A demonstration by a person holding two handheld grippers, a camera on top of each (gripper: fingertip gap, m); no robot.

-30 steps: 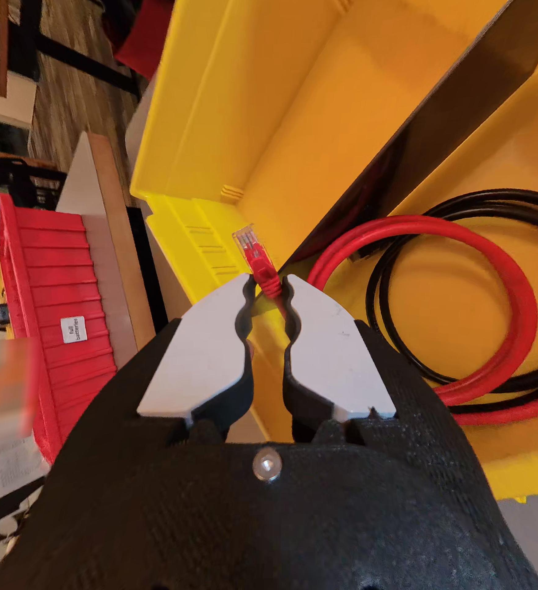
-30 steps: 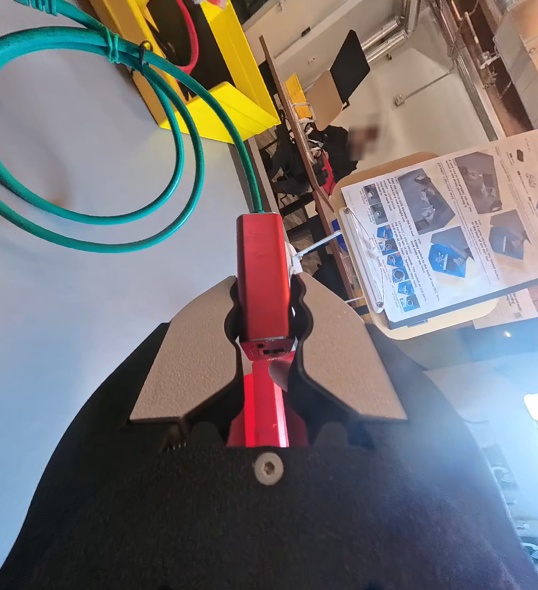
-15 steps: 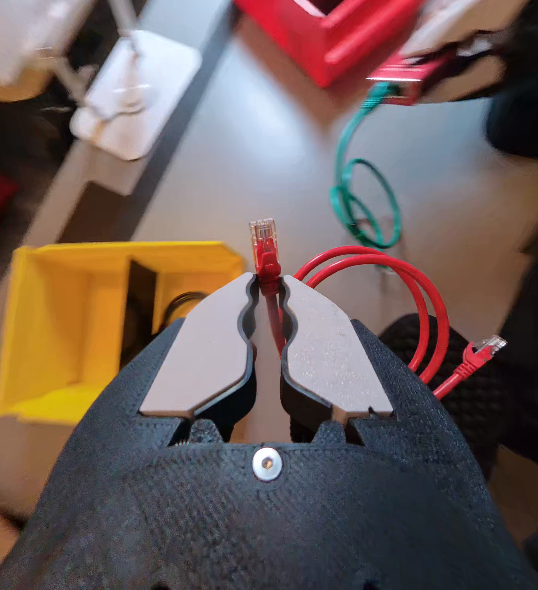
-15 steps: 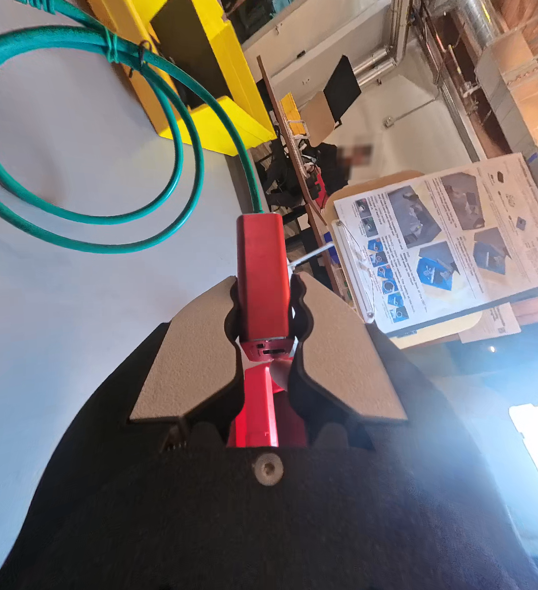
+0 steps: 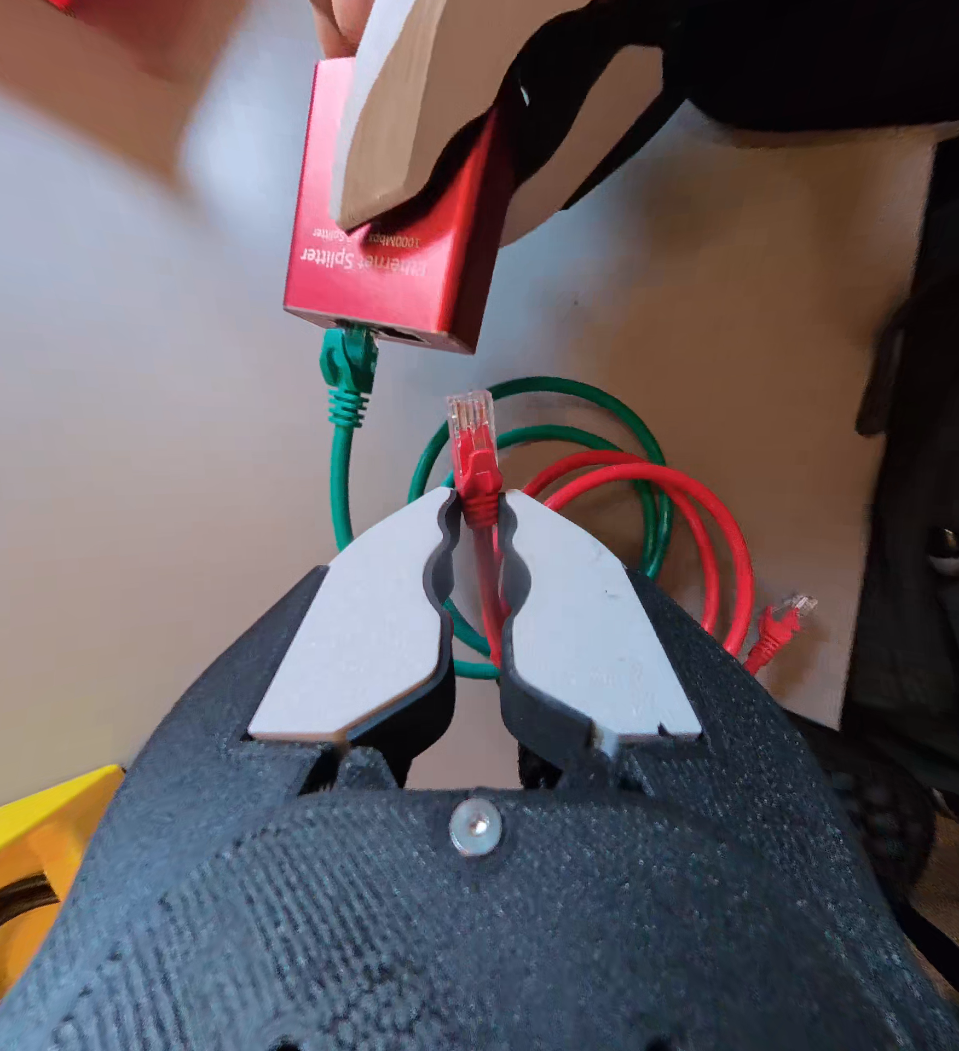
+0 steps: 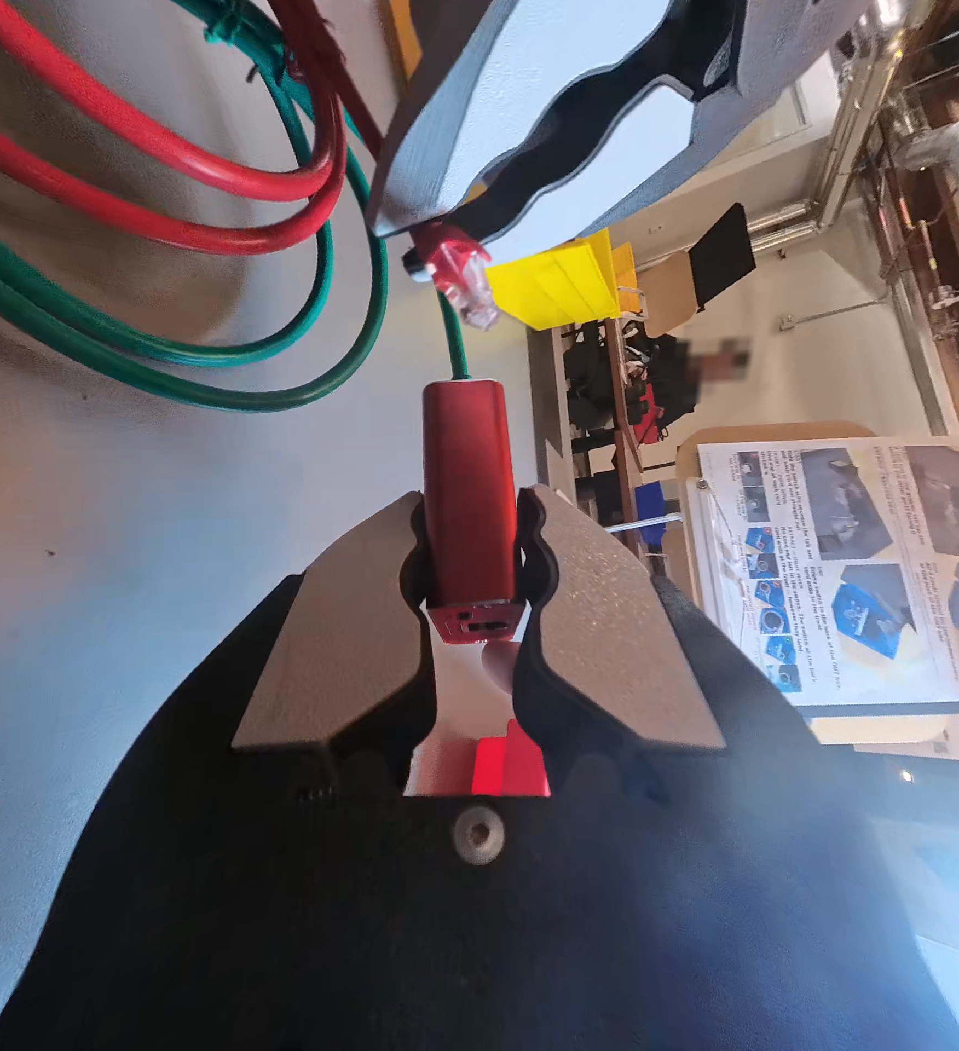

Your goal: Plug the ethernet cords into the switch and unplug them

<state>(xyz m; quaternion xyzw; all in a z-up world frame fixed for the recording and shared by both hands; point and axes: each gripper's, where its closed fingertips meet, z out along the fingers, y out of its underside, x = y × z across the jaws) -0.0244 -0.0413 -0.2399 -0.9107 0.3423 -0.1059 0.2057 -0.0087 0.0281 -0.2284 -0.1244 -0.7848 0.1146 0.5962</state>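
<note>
My left gripper (image 5: 480, 503) is shut on the red ethernet cord (image 5: 710, 512) just behind its clear-tipped plug (image 5: 471, 432). The plug points up at the red switch (image 5: 386, 227), a short gap below its empty port. My right gripper (image 6: 470, 500) is shut on the red switch (image 6: 468, 489) and holds it above the table. A green cord (image 5: 346, 369) is plugged into the switch's left port and coils on the table (image 6: 170, 364). In the right wrist view the red plug (image 6: 460, 273) hangs just beyond the switch, under the left gripper. The red cord's other plug (image 5: 781, 620) lies on the table.
A yellow bin (image 5: 16, 824) with black cable sits at the lower left of the left wrist view and shows farther off in the right wrist view (image 6: 557, 278). An instruction sheet on a board (image 6: 841, 569) stands to the right. The grey table (image 5: 96, 455) has bare room to the left.
My left gripper has swung from the yellow bin across the table, carrying the red cord, and now holds its plug just below the switch. The right gripper has kept hold of the switch.
</note>
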